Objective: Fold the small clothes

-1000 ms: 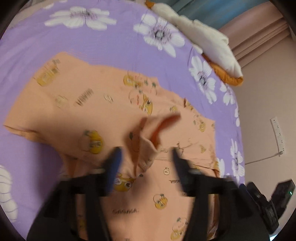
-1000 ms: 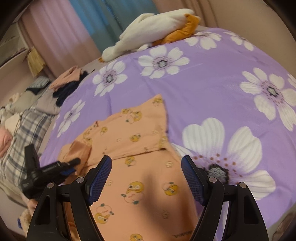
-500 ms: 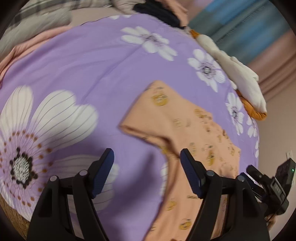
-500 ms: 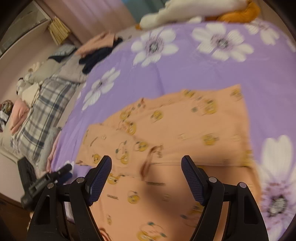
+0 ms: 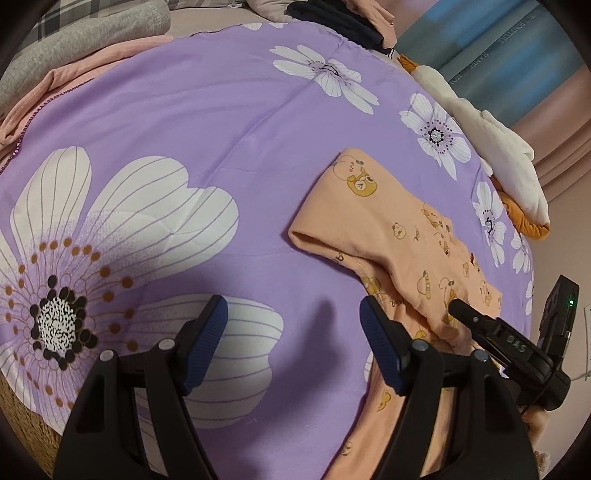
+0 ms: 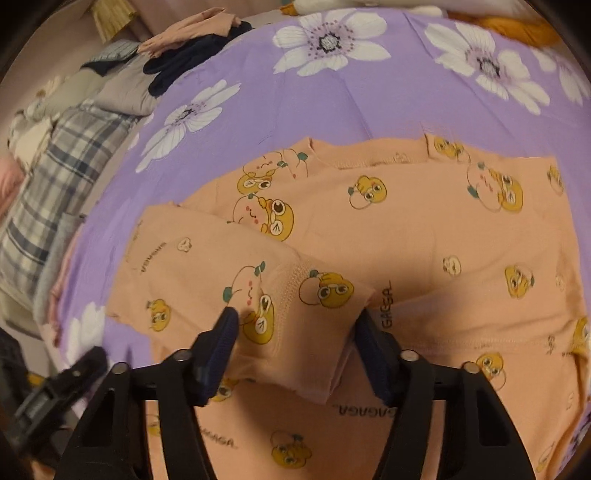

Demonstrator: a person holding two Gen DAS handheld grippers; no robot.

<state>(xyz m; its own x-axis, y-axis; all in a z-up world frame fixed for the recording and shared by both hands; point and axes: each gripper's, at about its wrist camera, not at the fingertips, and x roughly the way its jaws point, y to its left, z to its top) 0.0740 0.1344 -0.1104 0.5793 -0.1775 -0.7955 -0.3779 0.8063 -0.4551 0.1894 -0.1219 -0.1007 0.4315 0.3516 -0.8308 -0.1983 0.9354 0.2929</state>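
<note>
Spreading across nearly the whole of both views is your work surface, a purple bedspread [image 5: 192, 122] printed with big white flowers. Your left gripper [image 5: 293, 325] hangs over a bare flowered patch at lower centre of its view, fingers wide apart with nothing between them. The peach cartoon-print shirt [image 5: 391, 236] lies to the right of it, one sleeve folded over and pointing toward the upper part of the frame.

In the right wrist view your right gripper [image 6: 295, 332] sits low at bottom centre with its fingers apart, straddling a raised fold of the shirt [image 6: 424, 229]; whether the pads actually press the cloth you cannot tell from here.

Around the edges of the bed: a grey folded garment [image 5: 85, 48] and pink fabric [image 5: 62, 77] at the upper left of the left view, a dark navy garment [image 5: 332, 22] at the top, and a white and orange plush toy [image 5: 506, 162] at the upper right, backed by teal curtains [image 5: 491, 55]. A plaid blanket [image 6: 55, 166] runs down the left side of the right view.
</note>
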